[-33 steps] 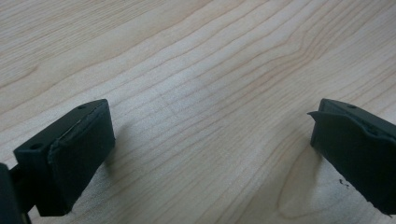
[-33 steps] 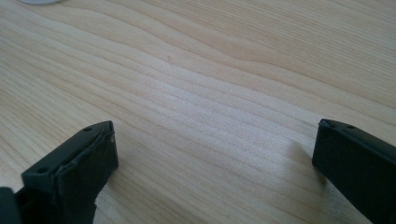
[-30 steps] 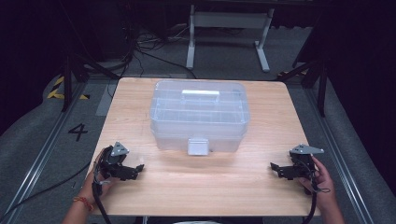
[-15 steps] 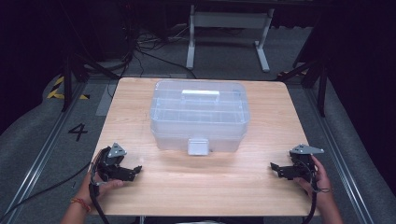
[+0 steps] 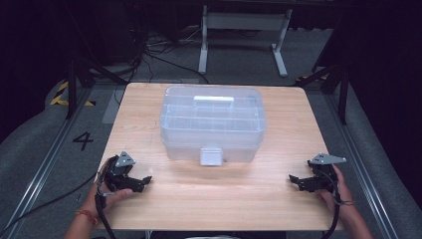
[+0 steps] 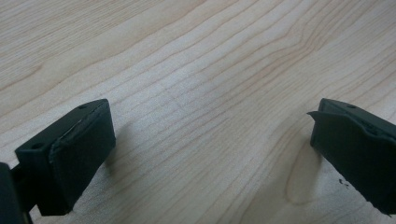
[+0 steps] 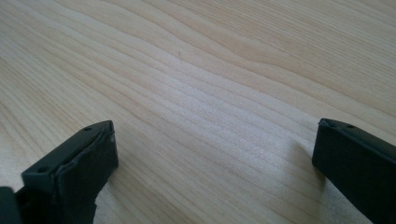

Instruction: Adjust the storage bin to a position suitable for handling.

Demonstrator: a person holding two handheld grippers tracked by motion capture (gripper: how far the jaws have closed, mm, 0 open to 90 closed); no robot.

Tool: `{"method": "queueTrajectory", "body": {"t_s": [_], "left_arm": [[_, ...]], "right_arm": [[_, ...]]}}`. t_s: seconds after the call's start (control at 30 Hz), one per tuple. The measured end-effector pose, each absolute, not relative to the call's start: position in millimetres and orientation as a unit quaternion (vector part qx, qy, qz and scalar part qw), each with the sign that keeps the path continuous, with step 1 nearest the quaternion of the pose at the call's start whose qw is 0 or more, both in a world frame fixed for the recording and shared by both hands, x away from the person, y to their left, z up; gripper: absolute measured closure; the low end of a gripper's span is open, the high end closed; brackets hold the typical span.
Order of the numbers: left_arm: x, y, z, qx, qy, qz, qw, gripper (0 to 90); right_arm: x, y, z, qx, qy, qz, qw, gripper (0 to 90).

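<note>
Near the front edge of the wooden table (image 5: 209,199), the left gripper (image 5: 142,181) rests at the near left and the right gripper (image 5: 294,180) at the near right, each with jaws spread wide over bare wood (nothing between them). Farther back, at the table's middle, stands the clear plastic box (image 5: 211,122), lid shut, its latch (image 5: 211,156) facing the near side, well apart from both grippers.

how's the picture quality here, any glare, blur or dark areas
High view: table well lit, surrounding floor dark, faint sheen on the clear box. Left gripper view: wood grain sharp, near jaws soft, with shadows beneath them. Right gripper view: bright patch mid-table, jaws slightly blurred.
</note>
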State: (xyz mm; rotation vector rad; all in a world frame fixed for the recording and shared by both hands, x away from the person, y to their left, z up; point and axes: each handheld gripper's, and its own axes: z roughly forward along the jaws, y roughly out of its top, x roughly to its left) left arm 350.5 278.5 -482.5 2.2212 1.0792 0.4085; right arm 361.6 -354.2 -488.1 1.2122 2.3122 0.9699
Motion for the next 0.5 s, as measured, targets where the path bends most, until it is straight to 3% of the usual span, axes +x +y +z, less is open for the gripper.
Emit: {"method": "queueTrajectory", "body": {"t_s": [0.5], "left_arm": [[350.4, 278.4, -482.5, 0.843, 0.41, 0.153, 0.314, 0.4]], "right_arm": [[362.8, -354.6, -485.2, 0.363, 0.855, 0.34, 0.144, 0.4]]}}
